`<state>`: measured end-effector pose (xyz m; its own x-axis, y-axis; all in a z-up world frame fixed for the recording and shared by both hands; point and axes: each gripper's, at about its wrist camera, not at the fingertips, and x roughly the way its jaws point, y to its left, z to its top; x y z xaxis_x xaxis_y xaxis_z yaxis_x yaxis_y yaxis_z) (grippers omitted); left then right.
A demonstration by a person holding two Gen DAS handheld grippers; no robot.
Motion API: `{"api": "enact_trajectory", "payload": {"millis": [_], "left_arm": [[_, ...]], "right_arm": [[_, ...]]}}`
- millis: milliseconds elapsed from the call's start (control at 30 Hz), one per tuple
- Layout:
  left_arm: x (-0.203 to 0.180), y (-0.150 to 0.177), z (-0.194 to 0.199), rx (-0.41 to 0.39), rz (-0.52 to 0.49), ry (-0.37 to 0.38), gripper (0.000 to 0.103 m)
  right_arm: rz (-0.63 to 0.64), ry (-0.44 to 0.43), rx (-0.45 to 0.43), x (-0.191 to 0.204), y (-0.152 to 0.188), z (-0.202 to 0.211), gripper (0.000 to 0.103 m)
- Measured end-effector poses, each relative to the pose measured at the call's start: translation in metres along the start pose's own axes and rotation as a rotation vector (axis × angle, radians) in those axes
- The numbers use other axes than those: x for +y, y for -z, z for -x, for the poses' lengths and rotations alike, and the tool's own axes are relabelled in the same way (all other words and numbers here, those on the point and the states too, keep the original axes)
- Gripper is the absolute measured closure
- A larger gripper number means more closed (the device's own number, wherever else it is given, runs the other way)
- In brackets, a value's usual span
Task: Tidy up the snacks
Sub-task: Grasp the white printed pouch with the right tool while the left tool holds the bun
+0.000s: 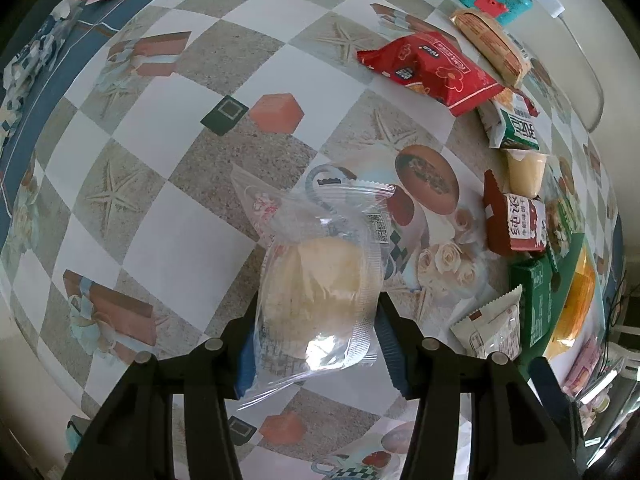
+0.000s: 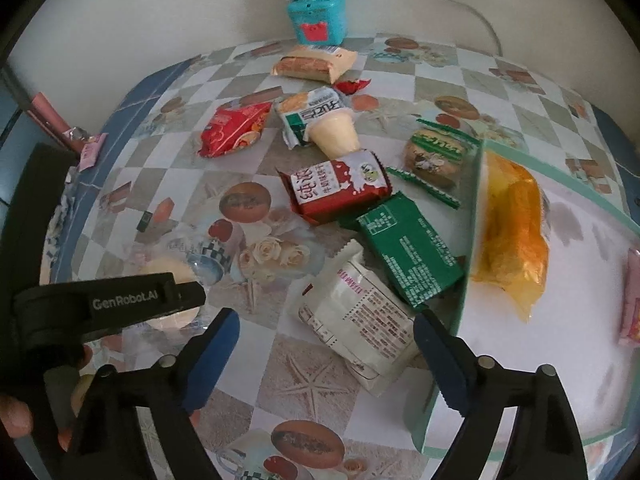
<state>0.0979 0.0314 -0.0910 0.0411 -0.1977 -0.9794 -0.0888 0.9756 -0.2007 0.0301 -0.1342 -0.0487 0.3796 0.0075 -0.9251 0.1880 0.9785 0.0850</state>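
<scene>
My left gripper (image 1: pixel 318 346) points down over the table and is shut on a pale round pastry in a clear wrapper (image 1: pixel 320 280), its blue pads pressing the pastry's two sides. In the right wrist view one of its black fingers (image 2: pixel 120 304) shows at the left with the pastry (image 2: pixel 176 320) beneath. My right gripper (image 2: pixel 328 354) is open, low over the table. A white snack packet (image 2: pixel 360 320) lies between its spread fingers and touches neither pad. Just right of it stands a white tray with a teal rim (image 2: pixel 466 280).
An orange bag (image 2: pixel 512 232) and a pink packet (image 2: pixel 632 300) lie in the tray. Loose on the patterned tablecloth are a green packet (image 2: pixel 408 248), a red milk packet (image 2: pixel 336 188), a wrapped cookie (image 2: pixel 436 156), a pudding cup (image 2: pixel 336 136), a red packet (image 2: pixel 232 128), and a tan cracker pack (image 2: pixel 312 64). A teal box (image 2: pixel 316 20) stands by the wall.
</scene>
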Motion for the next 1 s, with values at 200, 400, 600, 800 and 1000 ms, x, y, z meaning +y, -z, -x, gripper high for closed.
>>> {"api": "enact_trajectory", "payload": {"millis": [200, 400, 600, 800, 1000], "left_arm": [[-0.003, -0.006, -0.015, -0.003, 0.0, -0.008, 0.048], [-0.001, -0.007, -0.015, -0.003, 0.003, -0.01, 0.048], [-0.002, -0.005, -0.012, -0.004, 0.006, -0.009, 0.048], [-0.001, -0.006, -0.013, -0.002, 0.011, -0.004, 0.048], [0.002, -0.007, -0.013, 0.002, 0.016, 0.004, 0.047]], "right_arm": [[0.026, 0.03, 0.048, 0.0, 0.002, -0.019, 0.017], [0.008, 0.057, 0.042, -0.008, -0.001, -0.028, 0.018], [0.024, 0.054, 0.08, -0.003, 0.003, -0.032, 0.017], [-0.016, -0.037, 0.139, 0.0, 0.011, -0.031, 0.017], [-0.069, -0.118, 0.137, -0.003, 0.013, -0.026, 0.02]]}}
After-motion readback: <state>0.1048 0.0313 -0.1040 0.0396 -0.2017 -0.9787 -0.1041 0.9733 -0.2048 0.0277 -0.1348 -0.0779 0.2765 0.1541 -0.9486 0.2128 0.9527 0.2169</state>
